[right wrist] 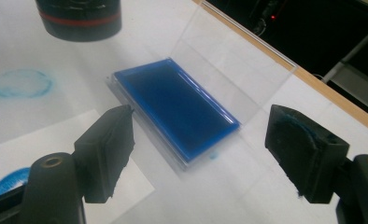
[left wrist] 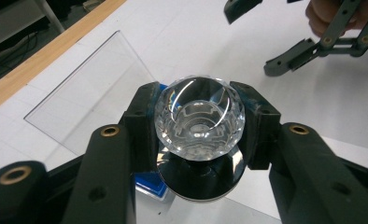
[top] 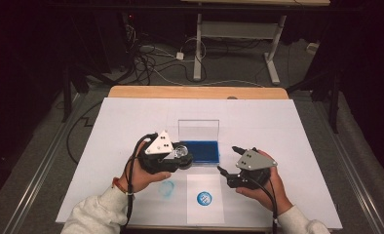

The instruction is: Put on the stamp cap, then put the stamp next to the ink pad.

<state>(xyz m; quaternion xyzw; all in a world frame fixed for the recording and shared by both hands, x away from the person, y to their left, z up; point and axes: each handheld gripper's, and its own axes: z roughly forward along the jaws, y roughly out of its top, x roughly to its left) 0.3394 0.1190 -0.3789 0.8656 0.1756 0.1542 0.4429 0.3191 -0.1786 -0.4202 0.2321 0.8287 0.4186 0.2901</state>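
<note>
While your left gripper clamped the glass stamp beside the blue ink pad, your right gripper hung open, empty. Judging by the print on the near paper slip, you were inking; next called for pressing squarely down.

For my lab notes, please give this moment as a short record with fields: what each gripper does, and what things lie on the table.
left gripper: shut on clear faceted stamp
right gripper: open, holds nothing
ink pad: blue, in open case, clear lid upright
paper sheet: carries round blue print
table cover: white, faint blue ring smudge left of sheet
</note>
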